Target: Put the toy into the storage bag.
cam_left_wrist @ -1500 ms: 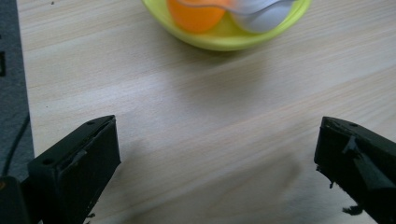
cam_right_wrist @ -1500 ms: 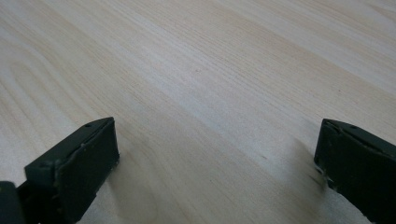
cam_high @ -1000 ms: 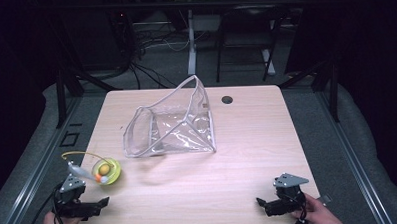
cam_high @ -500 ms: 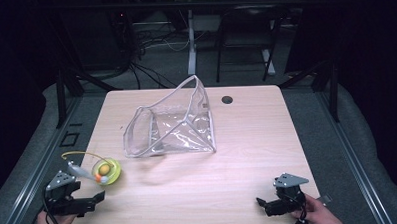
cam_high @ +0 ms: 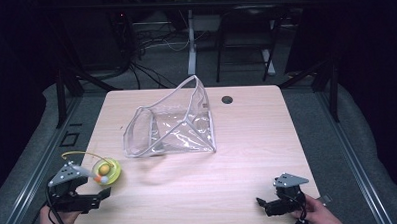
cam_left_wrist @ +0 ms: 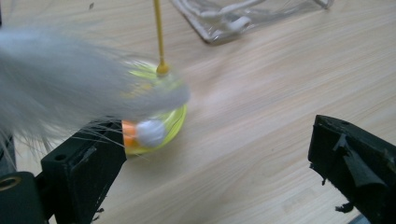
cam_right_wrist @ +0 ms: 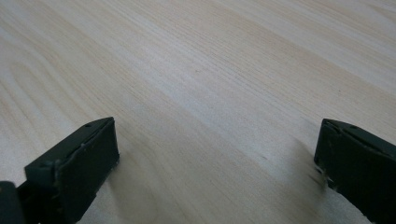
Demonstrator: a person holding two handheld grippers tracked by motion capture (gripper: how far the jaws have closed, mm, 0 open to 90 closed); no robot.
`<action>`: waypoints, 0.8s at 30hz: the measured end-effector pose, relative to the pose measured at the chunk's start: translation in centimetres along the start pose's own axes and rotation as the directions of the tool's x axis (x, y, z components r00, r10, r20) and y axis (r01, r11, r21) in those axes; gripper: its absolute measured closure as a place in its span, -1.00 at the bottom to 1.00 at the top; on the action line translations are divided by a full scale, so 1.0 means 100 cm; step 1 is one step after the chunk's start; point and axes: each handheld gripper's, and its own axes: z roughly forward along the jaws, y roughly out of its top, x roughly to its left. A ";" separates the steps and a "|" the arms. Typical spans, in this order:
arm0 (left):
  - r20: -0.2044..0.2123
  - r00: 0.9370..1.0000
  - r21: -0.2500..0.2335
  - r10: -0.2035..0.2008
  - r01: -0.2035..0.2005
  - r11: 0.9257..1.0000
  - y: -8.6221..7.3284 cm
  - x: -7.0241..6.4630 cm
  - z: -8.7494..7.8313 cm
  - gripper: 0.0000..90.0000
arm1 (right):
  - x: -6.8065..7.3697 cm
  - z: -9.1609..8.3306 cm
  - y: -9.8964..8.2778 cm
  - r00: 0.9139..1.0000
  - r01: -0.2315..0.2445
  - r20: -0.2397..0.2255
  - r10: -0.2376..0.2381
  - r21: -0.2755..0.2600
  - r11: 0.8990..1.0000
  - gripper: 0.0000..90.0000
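The left tool (cam_high: 92, 194) gapes wide and empty, a yellow toy (cam_left_wrist: 156, 122) just ahead by its left jaw. The right tool (cam_high: 268, 204) also stands wide open over bare tabletop (cam_right_wrist: 210, 70), holding nothing.

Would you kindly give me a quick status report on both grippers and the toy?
Left gripper open beside yellow toy, not gripping. Right gripper open over bare table. Clear pouch mid-table, well apart from both. Nothing in the way.

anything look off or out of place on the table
The clear plastic bag lies on its side, crumpled, mouth gaping toward the table's left. The pad on one of the left gripper's fingers looks torn and ragged. Nothing is spilled.
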 end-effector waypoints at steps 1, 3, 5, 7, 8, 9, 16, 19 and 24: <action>0.000 1.000 -0.008 0.004 -0.004 1.000 0.002 -0.001 0.000 -0.91 | 0.000 0.000 0.000 1.000 0.000 0.000 0.000 0.000 1.000 -1.00; -0.001 1.000 -0.010 0.017 -0.017 1.000 0.007 -0.003 0.001 -0.90 | 0.000 0.000 0.000 1.000 0.001 0.002 -0.001 0.001 1.000 -1.00; -0.005 1.000 -0.024 0.013 -0.014 1.000 0.012 -0.003 0.001 -0.89 | 0.000 0.000 0.000 1.000 0.000 0.000 0.000 0.000 1.000 -1.00; -0.015 1.000 -0.034 0.018 -0.019 0.999 0.017 -0.003 0.001 -0.88 | 0.000 0.000 0.000 1.000 0.000 0.000 0.000 0.000 1.000 -1.00; -0.019 1.000 -0.037 0.019 -0.020 0.999 0.018 -0.002 0.001 -0.87 | 0.000 0.000 0.000 1.000 0.000 0.000 0.000 0.000 1.000 -1.00; -0.020 1.000 -0.043 0.016 -0.017 0.999 0.021 -0.002 0.002 -0.86 | 0.000 0.000 0.000 1.000 0.000 0.000 0.000 0.000 1.000 -1.00; -0.040 0.999 -0.087 -0.003 -0.001 0.996 0.038 0.001 0.004 -0.83 | 0.000 0.000 0.000 1.000 0.000 0.000 0.000 0.000 1.000 -1.00; -0.063 0.998 -0.095 -0.016 0.009 0.995 0.044 0.002 0.006 -0.77 | 0.000 0.000 0.000 1.000 0.000 0.000 0.000 0.000 1.000 -1.00; -0.093 0.995 -0.092 -0.046 0.037 0.995 0.047 0.005 0.010 -0.54 | 0.000 0.000 0.000 1.000 0.000 0.000 0.000 0.000 1.000 -1.00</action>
